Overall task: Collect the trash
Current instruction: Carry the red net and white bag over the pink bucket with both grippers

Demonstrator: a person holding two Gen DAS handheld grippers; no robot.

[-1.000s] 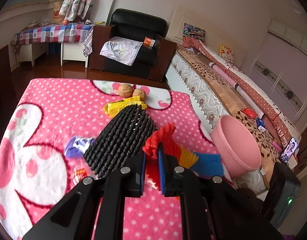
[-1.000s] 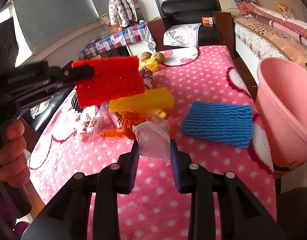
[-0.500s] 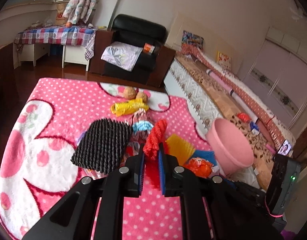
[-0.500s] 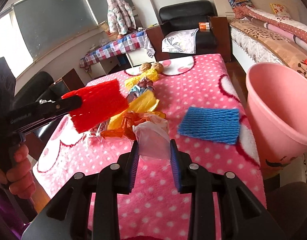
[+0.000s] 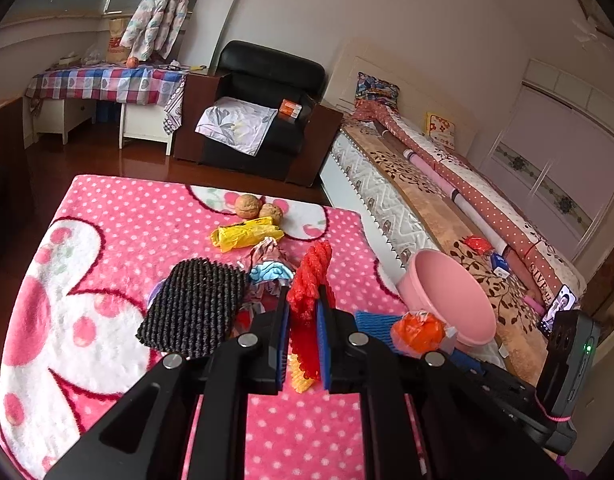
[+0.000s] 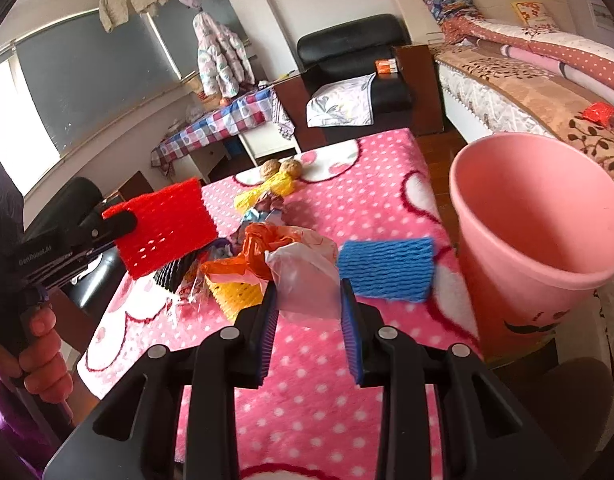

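My left gripper point(image 5: 303, 320) is shut on a red foam net point(image 5: 309, 280) and holds it above the pink dotted table; the net also shows in the right wrist view point(image 6: 167, 224). My right gripper point(image 6: 307, 304) is shut on a crumpled plastic bag point(image 6: 303, 284) with an orange part point(image 6: 259, 248), lifted above the table. A pink bucket point(image 6: 539, 224) stands at the table's right edge, also in the left wrist view point(image 5: 447, 292). A blue foam net point(image 6: 387, 268), a yellow foam net point(image 6: 235, 292) and a black foam net point(image 5: 195, 304) lie on the table.
A yellow wrapper point(image 5: 243, 236), two walnuts point(image 5: 247, 206) and crumpled wrappers point(image 5: 267, 268) lie farther back. A bed point(image 5: 447, 184) runs along the right, a black armchair point(image 5: 267, 92) and a checkered table point(image 5: 107, 80) stand behind.
Both grippers have risen and pulled back from the table with their loads. The bucket looms larger and closer in the right wrist view.
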